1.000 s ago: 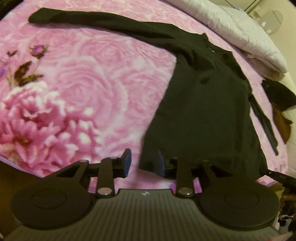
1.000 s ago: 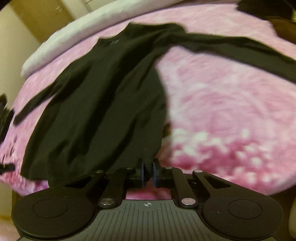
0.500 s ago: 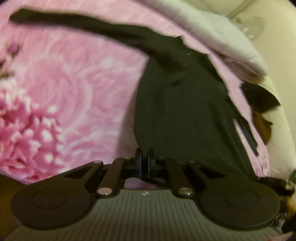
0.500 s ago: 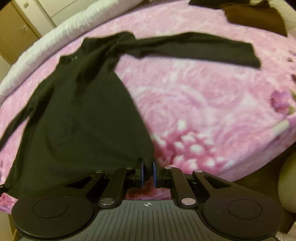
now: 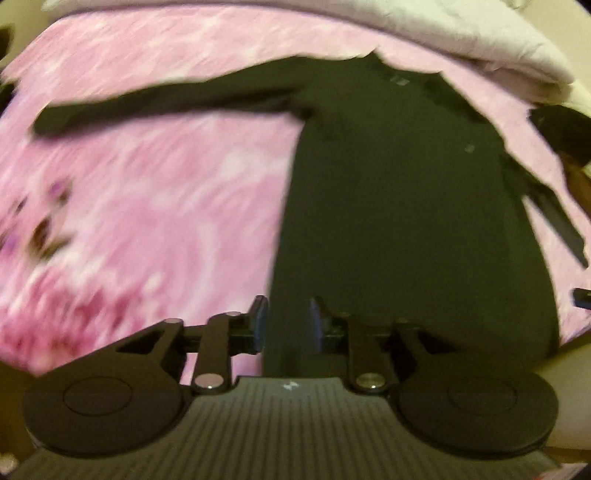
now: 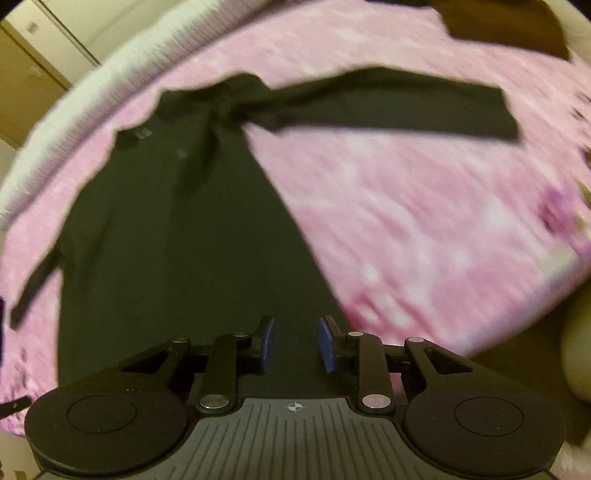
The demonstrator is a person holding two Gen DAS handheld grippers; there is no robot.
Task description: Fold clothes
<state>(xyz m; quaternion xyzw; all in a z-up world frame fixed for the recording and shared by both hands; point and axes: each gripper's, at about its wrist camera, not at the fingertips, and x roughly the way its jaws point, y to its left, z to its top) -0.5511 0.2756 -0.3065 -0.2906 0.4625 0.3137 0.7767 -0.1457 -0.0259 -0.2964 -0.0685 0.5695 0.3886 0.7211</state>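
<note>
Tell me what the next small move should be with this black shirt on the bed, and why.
Probably send the left gripper to the long sleeve and fold it across the body. The black shirt lies flat on the pink blanket, that sleeve stretched straight out sideways, and both grippers' jaws are opening, pads off the cloth at the hem, the right gripper too.

black long-sleeved shirt point(image 5: 406, 221): 1, sleeves showing 2 | pink floral blanket point(image 5: 166, 206): 1 | white quilt point(image 5: 480, 40) at 1 o'clock in left view: 1 | brown garment point(image 6: 506, 26) at 1 o'clock in right view: 1 | grippers: 2, left gripper point(image 5: 286, 323), right gripper point(image 6: 296, 343)
</note>
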